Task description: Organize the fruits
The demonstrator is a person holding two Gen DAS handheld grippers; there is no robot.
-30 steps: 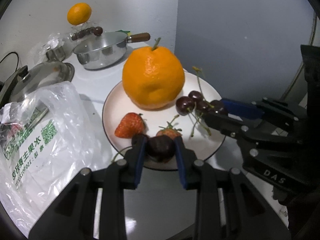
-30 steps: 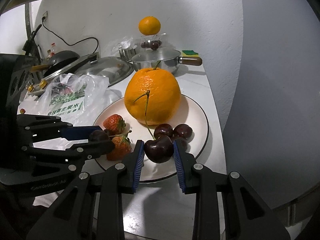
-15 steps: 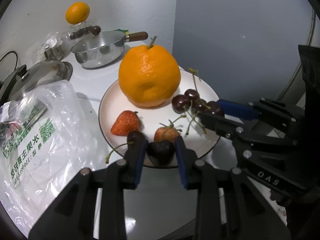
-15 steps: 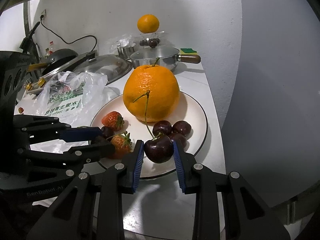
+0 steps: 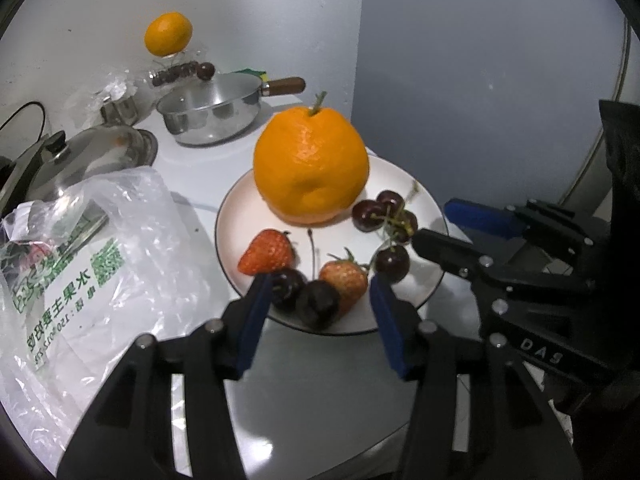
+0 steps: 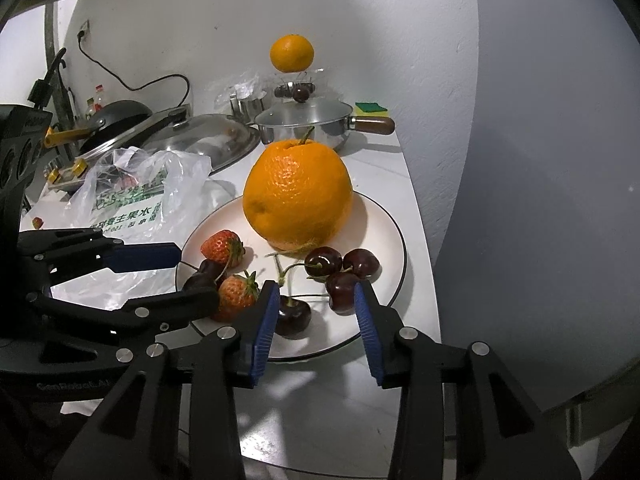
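I have both claws angled down over the near rim of the plate (image 5: 434, 216). My left gripper (image 5: 316, 312) is opening, two cherries (image 5: 304, 298) loose between its pads. My right gripper (image 6: 314, 312) is opening too, a released cherry (image 6: 294, 314) by its left pad.

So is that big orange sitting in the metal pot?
No, the big orange rests on the white plate among cherries and strawberries, while the metal pot stands behind it.
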